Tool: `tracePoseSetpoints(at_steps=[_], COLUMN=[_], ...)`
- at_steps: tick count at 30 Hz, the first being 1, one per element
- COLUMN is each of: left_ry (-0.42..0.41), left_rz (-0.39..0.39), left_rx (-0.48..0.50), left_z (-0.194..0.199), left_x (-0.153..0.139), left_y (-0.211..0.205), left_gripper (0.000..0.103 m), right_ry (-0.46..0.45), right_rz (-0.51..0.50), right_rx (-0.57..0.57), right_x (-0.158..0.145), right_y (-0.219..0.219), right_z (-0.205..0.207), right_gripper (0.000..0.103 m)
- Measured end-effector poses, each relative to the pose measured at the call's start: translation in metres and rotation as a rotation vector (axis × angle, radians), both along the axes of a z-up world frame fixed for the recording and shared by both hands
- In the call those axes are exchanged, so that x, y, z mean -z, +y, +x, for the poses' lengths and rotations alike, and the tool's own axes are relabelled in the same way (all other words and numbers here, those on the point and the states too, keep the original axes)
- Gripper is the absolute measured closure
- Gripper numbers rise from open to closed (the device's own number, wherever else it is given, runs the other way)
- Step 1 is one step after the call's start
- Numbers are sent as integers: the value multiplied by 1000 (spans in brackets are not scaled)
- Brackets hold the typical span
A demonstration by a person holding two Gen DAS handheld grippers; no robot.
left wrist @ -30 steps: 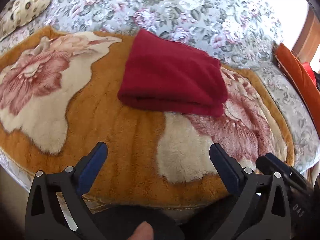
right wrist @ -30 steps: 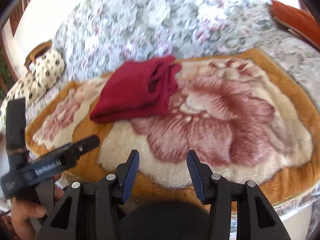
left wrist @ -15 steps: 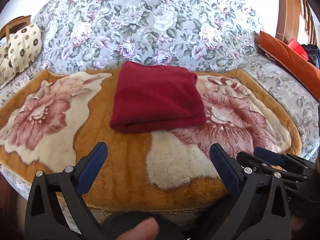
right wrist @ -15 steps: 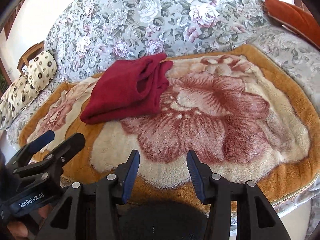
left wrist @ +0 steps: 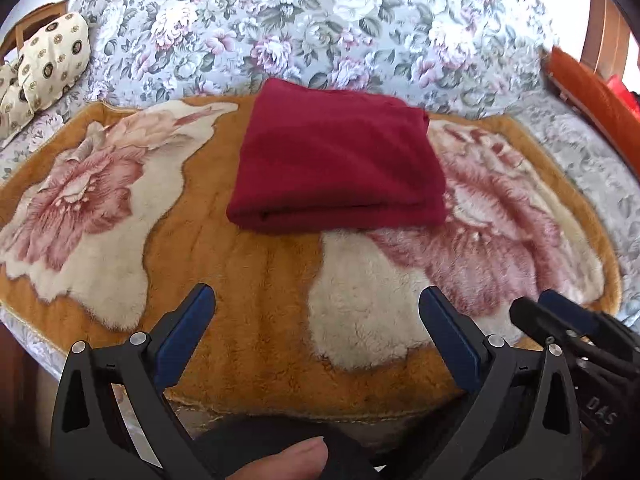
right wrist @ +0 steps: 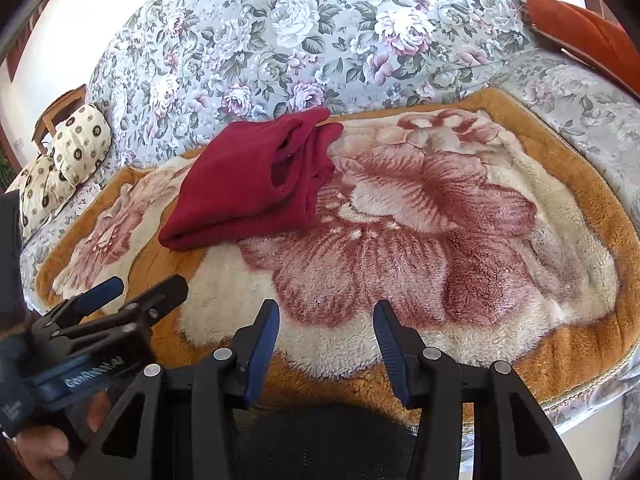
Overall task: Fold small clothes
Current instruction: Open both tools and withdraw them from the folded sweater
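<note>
A dark red garment lies folded into a compact rectangle on a plush orange and cream blanket with pink flowers. In the right wrist view the same garment sits at centre left, its layered open edges facing right. My left gripper hovers over the blanket's near edge, well short of the garment, jaws wide open and empty. My right gripper is held over the blanket's near edge too, jaws apart with nothing between them. Each gripper shows at the edge of the other's view: the left gripper, the right gripper.
The blanket covers a sofa in grey floral fabric. A cream dotted cushion lies at the far left, an orange cushion at the far right. A thumb shows at the bottom of the left wrist view.
The left wrist view has rolled level and the garment now sits square ahead of it. The right gripper has stayed put. The garment has not moved on the blanket.
</note>
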State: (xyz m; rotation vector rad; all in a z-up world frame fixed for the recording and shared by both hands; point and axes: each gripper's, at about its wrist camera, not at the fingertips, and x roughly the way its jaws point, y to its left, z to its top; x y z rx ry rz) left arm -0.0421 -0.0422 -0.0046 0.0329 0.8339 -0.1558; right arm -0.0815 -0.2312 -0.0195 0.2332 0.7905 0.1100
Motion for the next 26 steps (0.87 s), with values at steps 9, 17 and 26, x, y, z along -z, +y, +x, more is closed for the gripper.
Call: tracePoseSetpoints(at_steps=[9, 17, 26], left_ry=[24, 36, 21], left_rz=[-12, -30, -51], left_rx=[3, 5, 10], left_z=[4, 5, 2], left_x=[3, 4, 2], left_y=[4, 5, 6], left_gripper=[1, 1, 1], right_ry=[-4, -6, -5], right_rz=[-9, -20, -22], right_rx=[3, -4, -5], right_x=[0, 0, 0], right_y=[2, 3, 3], right_z=[1, 0, 0], right_gripper=[56, 56, 56])
